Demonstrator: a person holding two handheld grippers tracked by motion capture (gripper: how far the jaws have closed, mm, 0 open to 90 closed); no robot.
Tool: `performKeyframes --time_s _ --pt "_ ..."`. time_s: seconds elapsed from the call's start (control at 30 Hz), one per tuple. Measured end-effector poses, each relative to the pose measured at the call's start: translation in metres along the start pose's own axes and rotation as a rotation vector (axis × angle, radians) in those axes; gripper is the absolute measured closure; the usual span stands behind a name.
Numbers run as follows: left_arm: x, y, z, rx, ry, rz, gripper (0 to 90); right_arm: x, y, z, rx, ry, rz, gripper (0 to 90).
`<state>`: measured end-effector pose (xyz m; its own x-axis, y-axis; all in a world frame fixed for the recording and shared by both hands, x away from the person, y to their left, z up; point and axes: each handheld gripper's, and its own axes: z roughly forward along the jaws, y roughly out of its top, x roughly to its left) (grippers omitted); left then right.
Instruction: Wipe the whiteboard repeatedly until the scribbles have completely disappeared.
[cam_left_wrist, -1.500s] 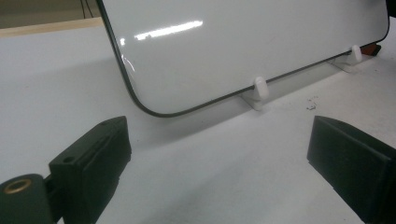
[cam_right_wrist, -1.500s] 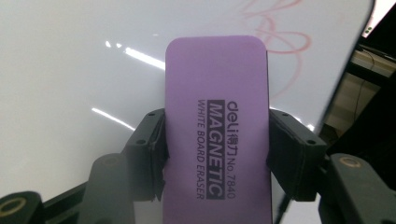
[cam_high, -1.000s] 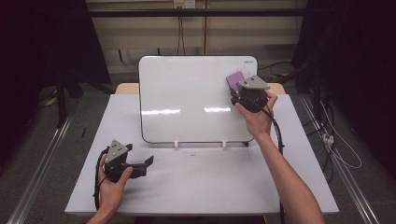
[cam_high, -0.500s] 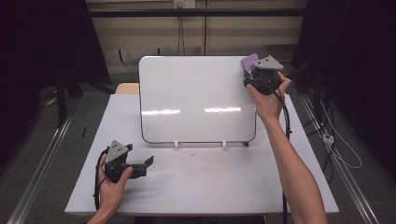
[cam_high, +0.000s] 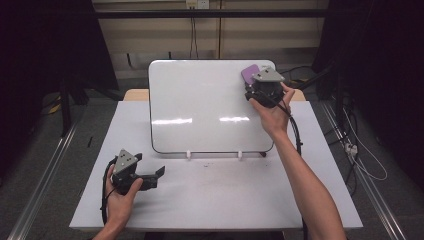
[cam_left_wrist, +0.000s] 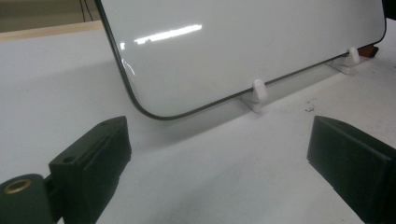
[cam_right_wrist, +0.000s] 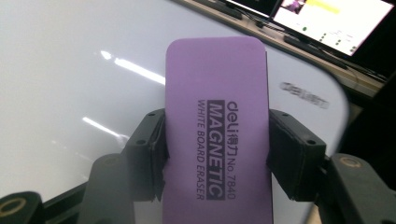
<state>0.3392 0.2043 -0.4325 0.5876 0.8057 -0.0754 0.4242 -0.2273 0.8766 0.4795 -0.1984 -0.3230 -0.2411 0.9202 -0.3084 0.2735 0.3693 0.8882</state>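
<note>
Since the earlier frames, the right gripper (cam_high: 256, 82) has been carried along the upper right part of the whiteboard (cam_high: 200, 107): first out to the board's top right corner, then back a little inward, where it is now seen just inside that corner. The purple eraser (cam_high: 249, 73) has been carried with it and is clamped between the two black jaws, which press on its long sides, as seen in the right gripper view (cam_right_wrist: 218, 126). Print reading "MAGNETIC WHITE BOARD ERASER" is seen on its back. Whether its face touches the board cannot be told.

The left gripper (cam_high: 159, 173) has been kept in place, in front of the whiteboard's lower left corner and well apart from it. Its jaws are held wide, with nothing but bare table between them.

The whiteboard is propped tilted on two small white feet (cam_left_wrist: 258, 92) near its lower edge, and its surface looks clean, with strips of ceiling light reflected in it. A white table (cam_high: 225, 200) is spread beneath and in front of the board, with faint dark specks just in front of the feet. Beyond the board a pale wall with hanging cables (cam_high: 192, 37) is seen, and dark curtains flank it on both sides. To the right of the board, loose cables (cam_high: 360, 155) lie on the grey floor.
</note>
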Motion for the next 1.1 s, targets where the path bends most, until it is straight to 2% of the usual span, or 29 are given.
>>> performKeyframes --time_s 0.13,0.2,0.3,0.43,0.63,0.73,0.9,1.1 --pt "0.002 -0.002 0.000 0.004 0.002 -0.006 5.9 0.016 0.001 0.001 -0.006 0.029 -0.030 41.9" --pt "0.002 -0.002 0.000 0.004 0.002 -0.008 6.0 0.014 0.001 0.001 -0.006 0.038 -0.021 41.9" --pt "0.002 -0.002 -0.001 0.001 0.001 -0.006 5.9 0.004 0.001 0.002 -0.009 0.027 0.004 41.9" --pt "0.003 -0.002 -0.002 0.002 0.003 -0.006 5.9 -0.016 0.004 0.003 -0.007 0.000 0.049 41.9" --pt "0.003 -0.002 -0.003 -0.005 0.005 -0.009 6.0 -0.045 0.009 0.004 0.008 -0.053 0.069 41.9" --pt "0.004 -0.002 -0.003 -0.001 0.006 -0.009 5.9 -0.054 0.006 0.001 0.013 -0.073 0.083 41.9" --pt "0.004 -0.002 -0.003 -0.002 0.008 -0.010 5.9 -0.053 -0.008 -0.006 0.018 -0.086 0.068 41.9" --pt "0.001 0.000 -0.001 0.000 0.008 -0.003 5.9 -0.040 -0.022 -0.012 0.015 -0.068 0.047 41.9"
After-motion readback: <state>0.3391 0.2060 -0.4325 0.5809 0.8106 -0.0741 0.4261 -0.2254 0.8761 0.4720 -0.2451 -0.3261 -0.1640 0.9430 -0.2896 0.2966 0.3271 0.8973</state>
